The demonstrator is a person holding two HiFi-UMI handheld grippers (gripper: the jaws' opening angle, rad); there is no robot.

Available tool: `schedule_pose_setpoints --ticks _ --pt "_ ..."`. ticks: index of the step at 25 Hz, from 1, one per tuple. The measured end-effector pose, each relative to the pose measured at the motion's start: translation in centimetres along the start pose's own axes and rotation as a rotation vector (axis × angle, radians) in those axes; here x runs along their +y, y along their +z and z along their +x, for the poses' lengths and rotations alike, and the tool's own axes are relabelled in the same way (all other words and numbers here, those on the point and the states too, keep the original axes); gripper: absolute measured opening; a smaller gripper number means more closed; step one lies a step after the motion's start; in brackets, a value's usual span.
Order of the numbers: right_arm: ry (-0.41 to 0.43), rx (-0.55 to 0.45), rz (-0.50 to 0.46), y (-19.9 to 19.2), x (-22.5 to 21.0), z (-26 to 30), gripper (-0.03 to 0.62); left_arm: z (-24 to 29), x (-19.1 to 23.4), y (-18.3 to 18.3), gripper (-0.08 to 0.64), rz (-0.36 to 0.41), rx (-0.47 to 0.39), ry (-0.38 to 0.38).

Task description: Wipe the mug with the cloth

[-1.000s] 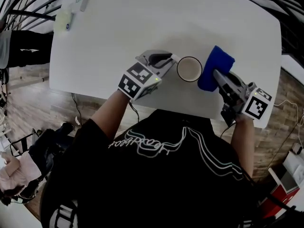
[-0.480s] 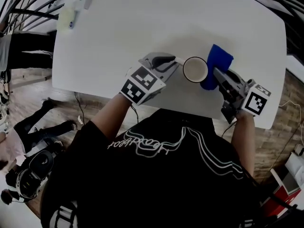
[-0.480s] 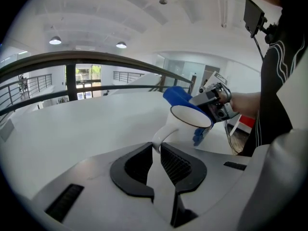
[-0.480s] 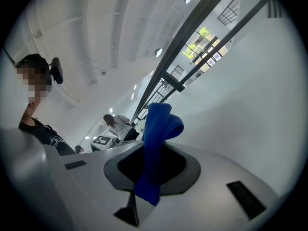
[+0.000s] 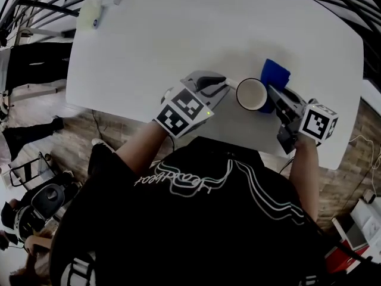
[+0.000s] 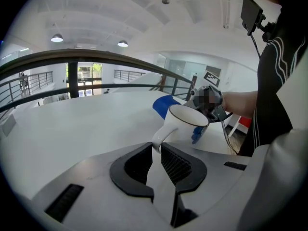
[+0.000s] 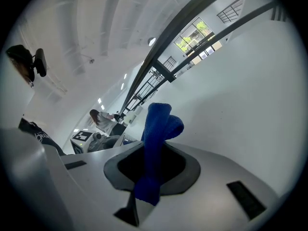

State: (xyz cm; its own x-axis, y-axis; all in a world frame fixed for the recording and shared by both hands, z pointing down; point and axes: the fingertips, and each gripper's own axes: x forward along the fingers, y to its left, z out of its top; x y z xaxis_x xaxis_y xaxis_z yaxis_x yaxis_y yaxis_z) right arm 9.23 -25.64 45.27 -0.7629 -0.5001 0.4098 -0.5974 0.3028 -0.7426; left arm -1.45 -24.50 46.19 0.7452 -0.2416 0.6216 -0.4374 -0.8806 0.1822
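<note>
Mug (image 5: pixel 251 95) handling: it is looking like glazed ceramic, so I am judging it stiff, fairly weighty, slippery on the wall and breakable if dropped.
Handle (image 6: pixel 161 137): this is offering the surest hold, since the loop is giving the pads something to lock round. The smooth round wall is looking much harder to pinch.
Mug look: it is showing white, with a thin dark line running round the rim and a blue mark on its side in the left gripper view. It is standing mouth up, and nothing is showing inside it.
Mug place: it is sitting towards 4 o'clock from the middle of the table (image 5: pixel 178 40), near the person's edge. Whether it is resting on the top or lifted just clear I cannot tell.
Left gripper (image 5: pixel 220 83): it is reaching in from the mug's 9 o'clock, and its jaws are clamping on the handle.
Right gripper (image 5: pixel 274 94): it is coming in from the mug's 4 o'clock, and its jaws are pinching the cloth (image 5: pixel 275 76).
Cloth: it is looking blue, soft, light and limp, with a folded strip standing up out of the jaws. It is bunching at the mug's 2 o'clock side and seemingly touching the wall.
</note>
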Motion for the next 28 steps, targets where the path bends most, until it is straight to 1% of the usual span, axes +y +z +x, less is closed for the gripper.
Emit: schedule_pose_setpoints --ticks 3,6,10,16,22,25,28 --pt "-0.004 -0.004 0.001 0.2 0.1 0.2 0.06 -0.3 0.2 -0.2 0.049 0.003 0.007 -0.002" --pt "0.001 -0.029 -0.009 0.4 0.3 -1.3 0.06 -0.3 -0.7 0.0 0.049 -0.001 0.012 0.009" --pt "-0.019 -0.068 0.005 0.7 0.7 -2.3 0.06 -0.8 -0.4 -0.6 0.05 -0.013 0.022 0.025" --pt "0.02 -0.151 0.001 -1.8 4.8 -3.8 0.06 -3.4 -1.7 -3.8 0.051 -0.018 0.016 0.05" --pt "0.079 -0.249 0.108 -1.1 5.9 -5.7 0.06 -3.4 -2.2 -4.0 0.051 -0.056 0.022 0.077" --pt "0.085 -0.302 0.171 -1.0 5.5 -6.5 0.058 -3.0 -2.7 -3.5 0.052 -0.062 0.021 0.088" --pt "0.091 -0.343 0.236 -1.4 5.2 -5.9 0.058 -3.1 -2.5 -3.9 0.052 -0.066 0.021 0.096"
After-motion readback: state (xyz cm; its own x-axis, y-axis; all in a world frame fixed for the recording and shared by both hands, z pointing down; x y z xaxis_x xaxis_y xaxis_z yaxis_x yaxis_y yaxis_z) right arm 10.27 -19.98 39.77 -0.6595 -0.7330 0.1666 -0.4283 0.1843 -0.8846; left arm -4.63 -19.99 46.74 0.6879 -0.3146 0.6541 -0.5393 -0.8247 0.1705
